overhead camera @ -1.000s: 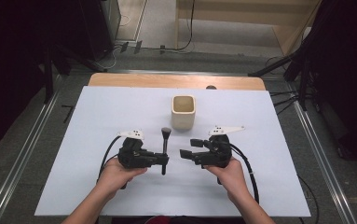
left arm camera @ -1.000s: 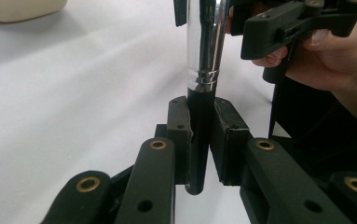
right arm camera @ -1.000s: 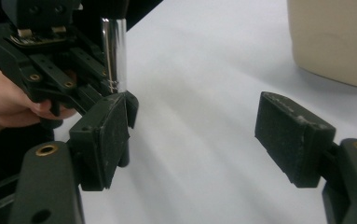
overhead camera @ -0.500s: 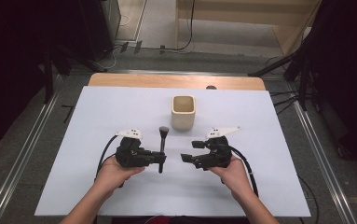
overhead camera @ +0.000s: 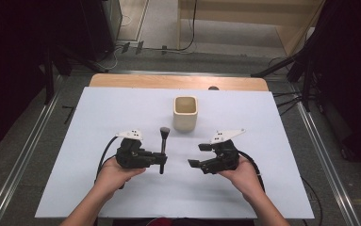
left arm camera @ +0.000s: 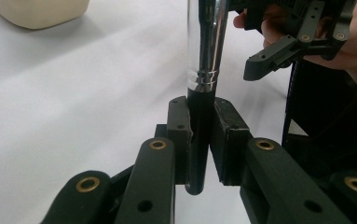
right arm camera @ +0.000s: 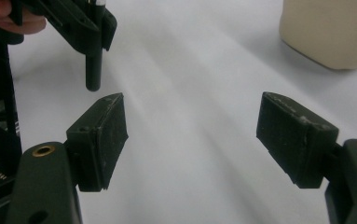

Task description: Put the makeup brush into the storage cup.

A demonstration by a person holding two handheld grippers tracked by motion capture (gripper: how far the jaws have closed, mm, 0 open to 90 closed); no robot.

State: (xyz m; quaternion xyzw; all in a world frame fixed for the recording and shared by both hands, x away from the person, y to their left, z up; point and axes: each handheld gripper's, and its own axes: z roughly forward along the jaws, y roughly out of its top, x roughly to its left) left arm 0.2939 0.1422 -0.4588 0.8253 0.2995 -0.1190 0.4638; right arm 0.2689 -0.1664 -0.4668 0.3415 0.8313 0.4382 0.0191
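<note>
Between your two hands, near the front of the white table top [overhead camera: 98, 117], your left gripper [overhead camera: 158, 160] is clamped on the black handle of a makeup brush [overhead camera: 163, 143]. The brush points away from you toward the cream square cup [overhead camera: 185, 113], its dark bristle head just short of the cup's base. From the left gripper view the handle [left arm camera: 199, 140] sits upright between the two pads, its chrome ferrule runs off the top edge, and the bristles are cut off, so you cannot judge them there. Whether the handle's lower end touches the table is hard to make out.

Your right gripper [overhead camera: 198, 155] is spread wide and holds nothing; its jaws face the brush, a little apart from it. From its own view the cup [right arm camera: 330, 32] is cropped at the upper right and the brush's handle tip [right arm camera: 93, 70] hangs at the upper left.

A wooden strip [overhead camera: 178, 81] edges the table's far side. Beyond it lie grey floor, cables and dark equipment, too dim to identify.
</note>
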